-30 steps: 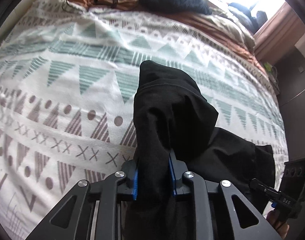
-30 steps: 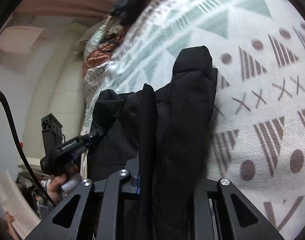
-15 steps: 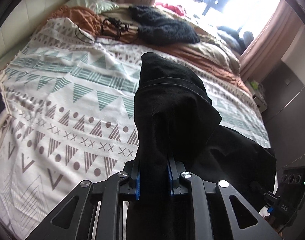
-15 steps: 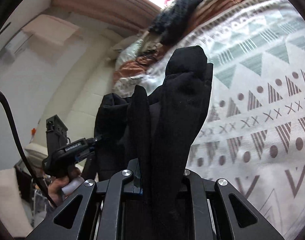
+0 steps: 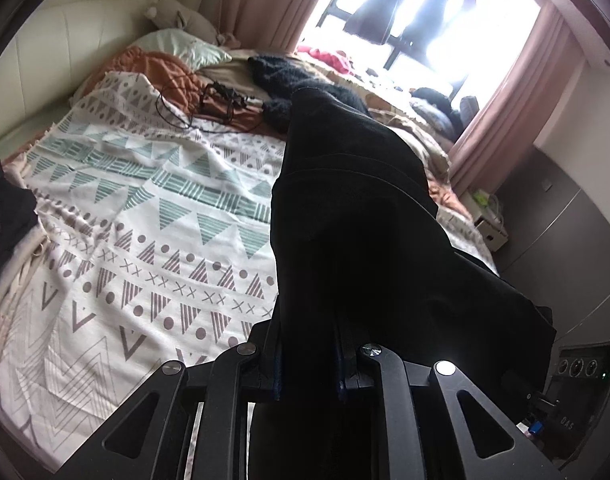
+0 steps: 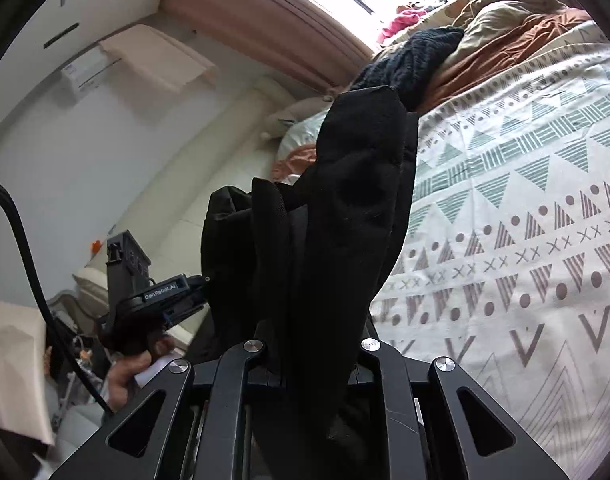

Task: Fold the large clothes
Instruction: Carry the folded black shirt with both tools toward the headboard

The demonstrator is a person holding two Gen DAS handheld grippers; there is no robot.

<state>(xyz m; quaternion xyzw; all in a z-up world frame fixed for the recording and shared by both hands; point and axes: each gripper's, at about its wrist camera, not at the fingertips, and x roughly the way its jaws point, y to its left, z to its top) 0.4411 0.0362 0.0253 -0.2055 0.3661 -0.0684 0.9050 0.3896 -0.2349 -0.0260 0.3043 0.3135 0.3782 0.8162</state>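
Note:
A large black garment (image 5: 353,216) hangs between both grippers, held up above the bed. My left gripper (image 5: 309,364) is shut on one edge of it; the cloth stands up in a bunch over the fingers. My right gripper (image 6: 313,364) is shut on another edge of the same black garment (image 6: 345,216). The left gripper also shows in the right wrist view (image 6: 161,296), held in a hand at the left, with the cloth stretching to it. The fingertips are covered by cloth.
A white bedspread (image 5: 145,248) with green and brown patterns covers the bed below. A dark knitted item (image 5: 289,76), cables and orange bedding (image 5: 157,68) lie at the far end by the window. Another dark cloth (image 5: 5,216) lies at the left edge. A wardrobe (image 5: 565,240) stands right.
Both grippers have risen and tilted up with the garment, lifting it off the bedspread. The window and far wall have come into view.

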